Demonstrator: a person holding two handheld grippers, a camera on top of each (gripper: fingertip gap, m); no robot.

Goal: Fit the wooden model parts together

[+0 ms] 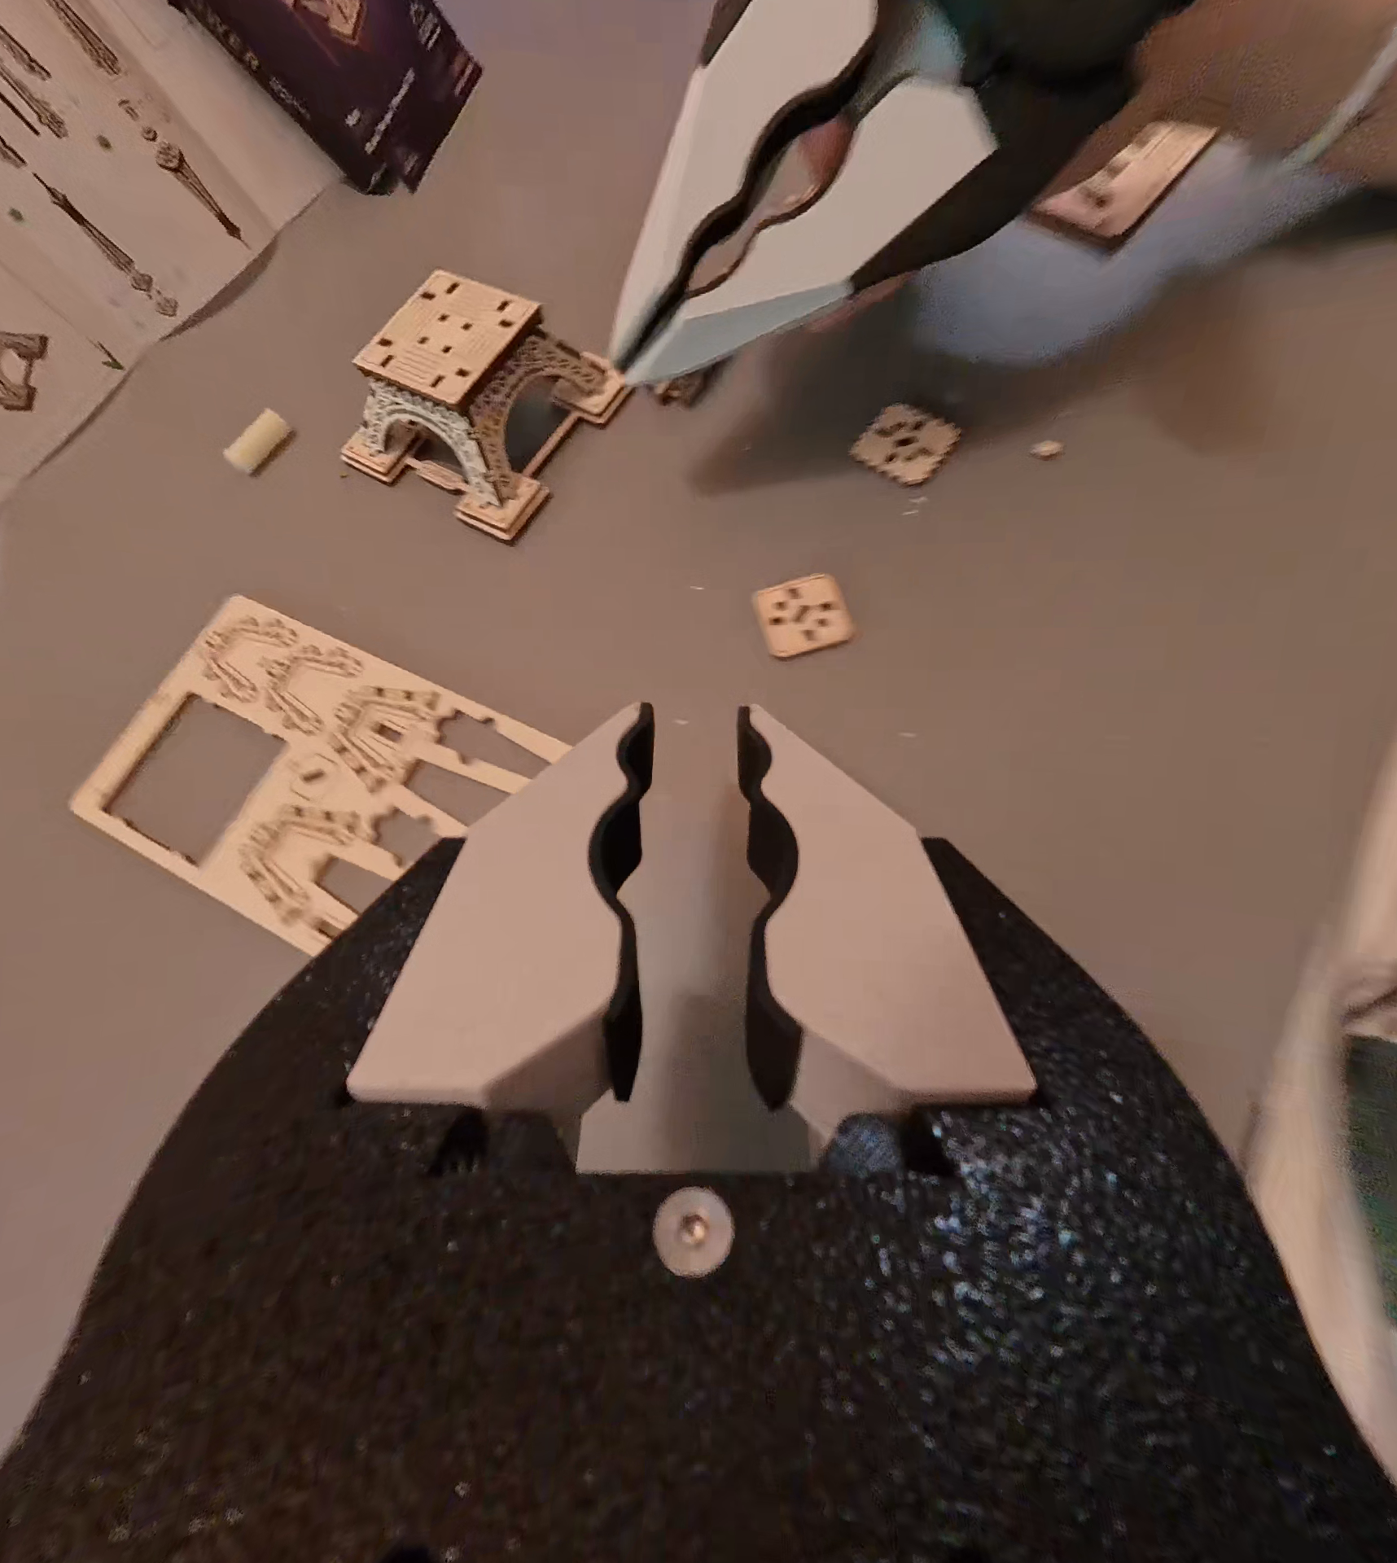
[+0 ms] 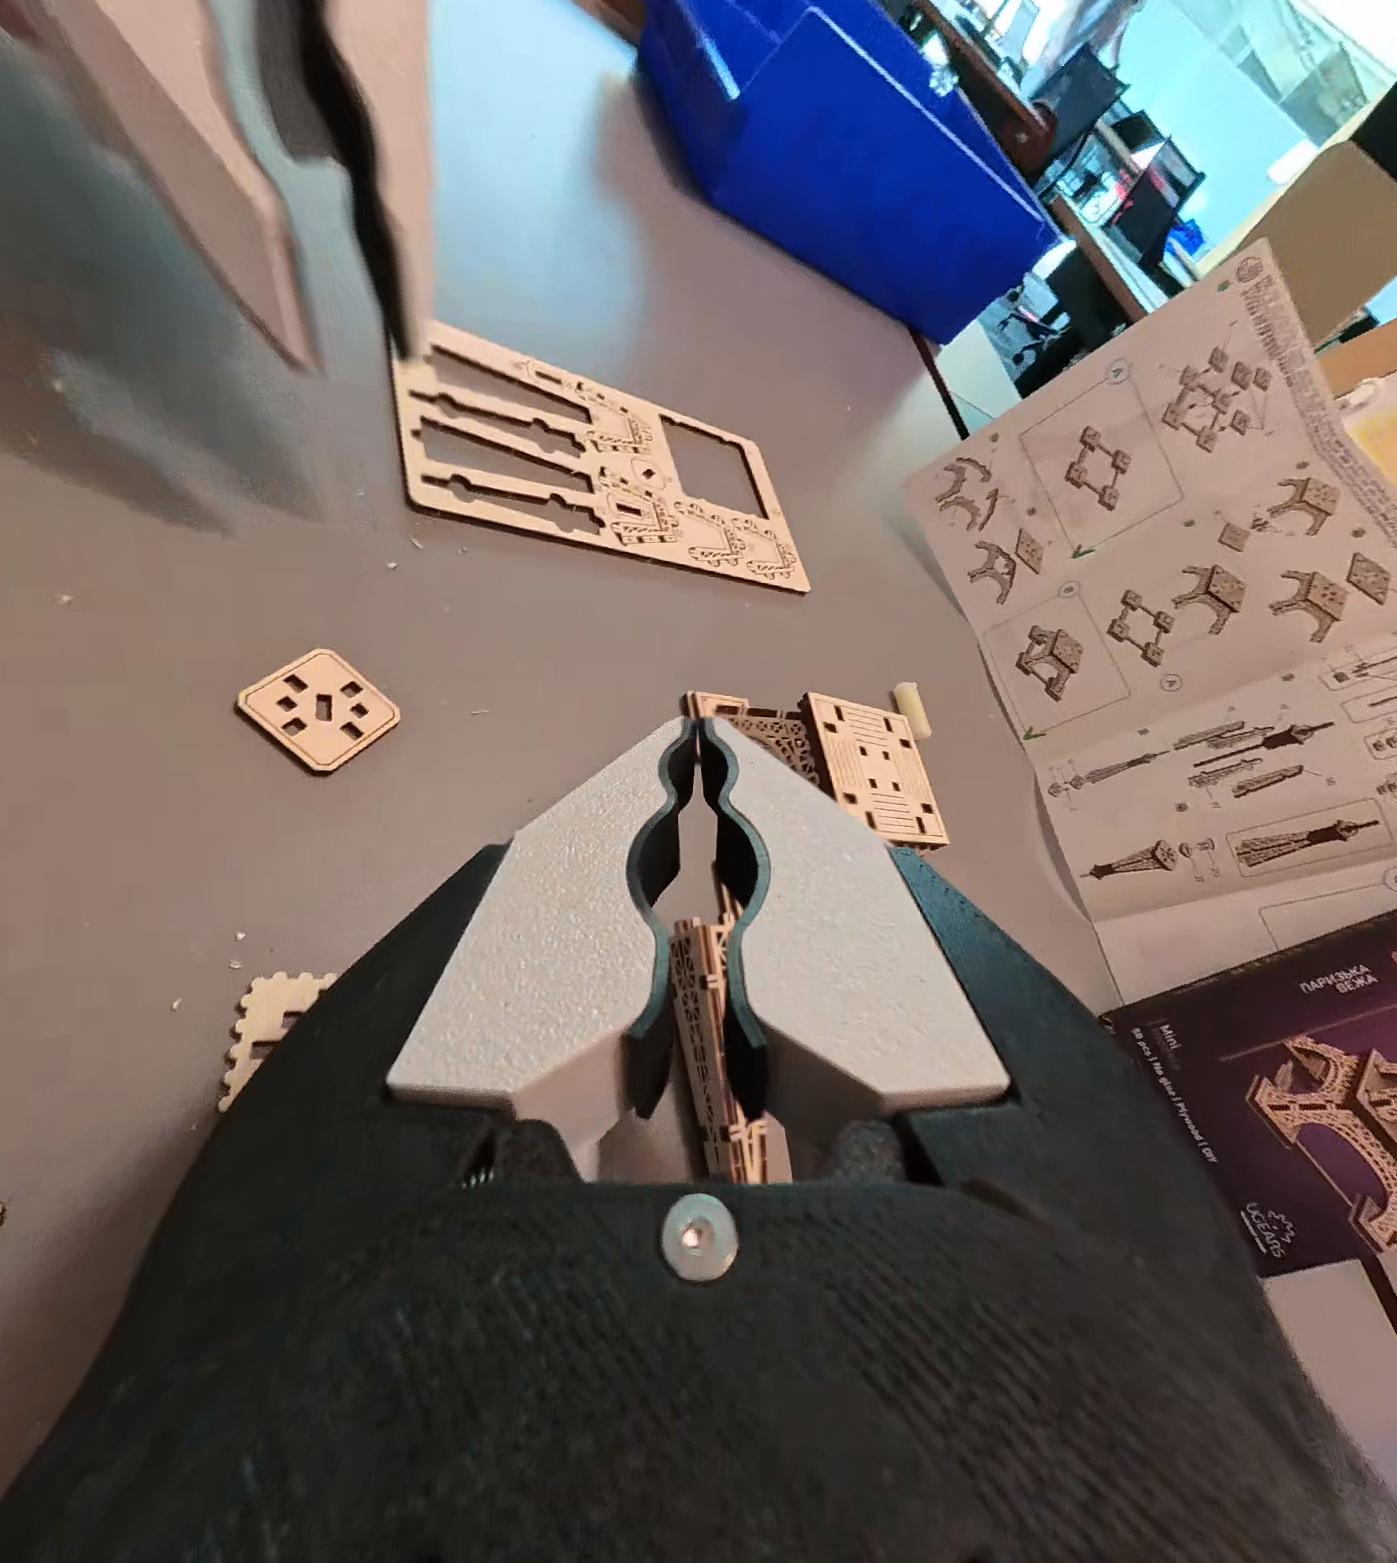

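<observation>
The wooden tower base stands on the grey table, with four arched legs and a slotted square top; it also shows in the right wrist view. My right gripper is shut on a narrow wooden lattice tower section, which sits deep between the fingers. In the left wrist view the right gripper has its tips down beside the base's far right foot. My left gripper is open and empty, above the table in front of the base.
Loose square slotted plates lie right of the base. A punched-out wooden sheet lies at front left. An instruction sheet, a dark box, a blue bin and a small cream cylinder surround the work area. The left gripper's tips are roughly 11 cm from the right gripper's. To the small cream cylinder: right tips about 15 cm, left tips about 20 cm.
</observation>
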